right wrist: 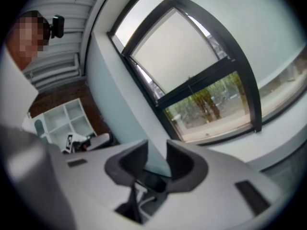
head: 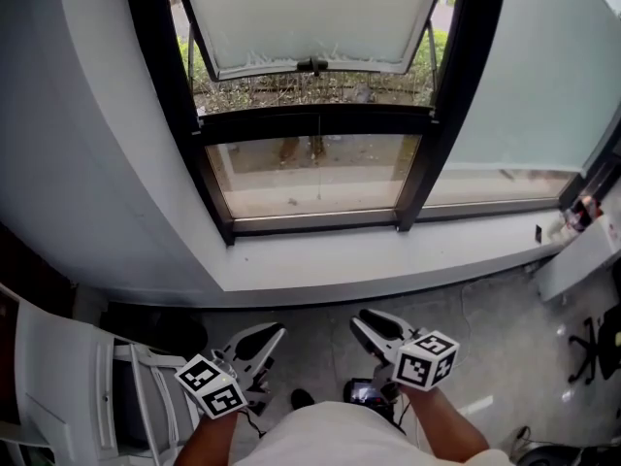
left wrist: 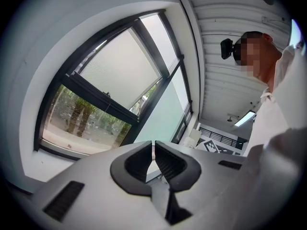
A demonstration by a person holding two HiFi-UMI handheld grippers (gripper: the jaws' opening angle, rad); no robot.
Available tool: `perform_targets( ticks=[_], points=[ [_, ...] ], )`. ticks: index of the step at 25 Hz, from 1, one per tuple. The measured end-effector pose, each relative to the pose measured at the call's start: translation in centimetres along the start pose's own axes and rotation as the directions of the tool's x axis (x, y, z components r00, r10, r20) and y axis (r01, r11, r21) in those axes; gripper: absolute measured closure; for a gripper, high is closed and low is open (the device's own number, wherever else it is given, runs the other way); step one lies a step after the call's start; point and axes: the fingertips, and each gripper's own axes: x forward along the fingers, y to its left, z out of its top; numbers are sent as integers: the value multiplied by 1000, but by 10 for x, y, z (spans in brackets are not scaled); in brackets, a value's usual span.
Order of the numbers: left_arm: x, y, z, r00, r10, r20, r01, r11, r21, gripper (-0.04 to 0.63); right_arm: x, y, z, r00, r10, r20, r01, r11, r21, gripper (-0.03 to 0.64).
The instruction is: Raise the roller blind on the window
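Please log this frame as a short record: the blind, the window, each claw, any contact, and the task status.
Roller blind: down over the upper pane
Lower pane: uncovered, with ground and plants visible outside
Window frame: black, above a white sill
Left claw: shut, nothing between its jaws
Right claw: open, nothing between its jaws
Contact: neither claw touches the blind or the window; in the head view both are short of the sill
Nearby: white chair on the person's left
Task status: blind not yet raised

White roller blind (head: 310, 13); black window frame (head: 262, 124); grey floor (head: 505, 328).
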Motion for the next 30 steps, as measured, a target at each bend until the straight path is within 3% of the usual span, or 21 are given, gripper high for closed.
perform_targets(
  ticks=[5, 13, 30],
  points=[
    [-9, 7, 15, 998, -33, 46, 33, 999, 4, 557, 8, 3, 6, 1000, -22, 21, 22, 1000, 4, 502],
    [2, 21, 14, 999, -30, 27, 30, 1000, 6, 557, 22, -11, 14, 999, -32, 17, 32, 999, 4, 503],
    [134, 76, 54, 995, 71, 63, -75, 996, 52, 557, 77, -125, 113, 997, 72, 3, -72, 997, 4, 503]
  ],
)
